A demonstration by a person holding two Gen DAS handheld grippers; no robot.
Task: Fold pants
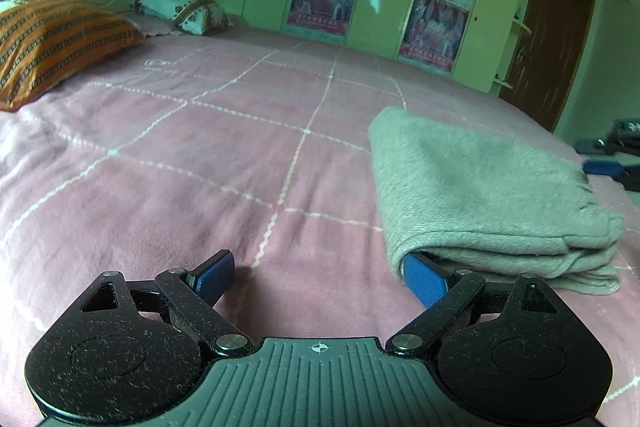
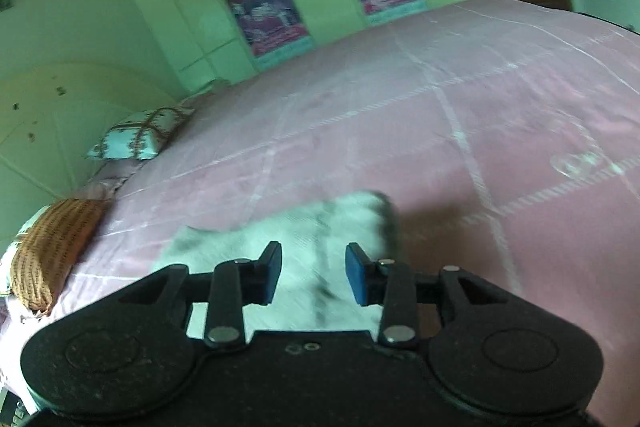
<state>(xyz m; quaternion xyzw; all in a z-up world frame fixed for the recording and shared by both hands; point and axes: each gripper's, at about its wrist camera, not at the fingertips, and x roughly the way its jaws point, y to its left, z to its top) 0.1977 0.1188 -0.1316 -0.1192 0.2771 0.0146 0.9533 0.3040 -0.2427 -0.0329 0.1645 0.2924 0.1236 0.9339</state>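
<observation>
Both grippers over bed (image 1: 240,147) | left gripper (image 1: 320,277) gaping beside folded pants (image 1: 480,195) | right gripper (image 2: 313,273) part-open, fabric between pads, grip unclear | step: final fold done | next: withdraw

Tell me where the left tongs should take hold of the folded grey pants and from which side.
Grip the near rounded fold edge of the folded grey pants, coming in low from the left tongs' side. That edge is thick and bunched, lifted slightly off the pink blanket; the far right end shows loose layered hems that would likely separate.

Both views have a green tint and curved edges; the right view is blurred, with glare on the bed (image 2: 500,115).
</observation>
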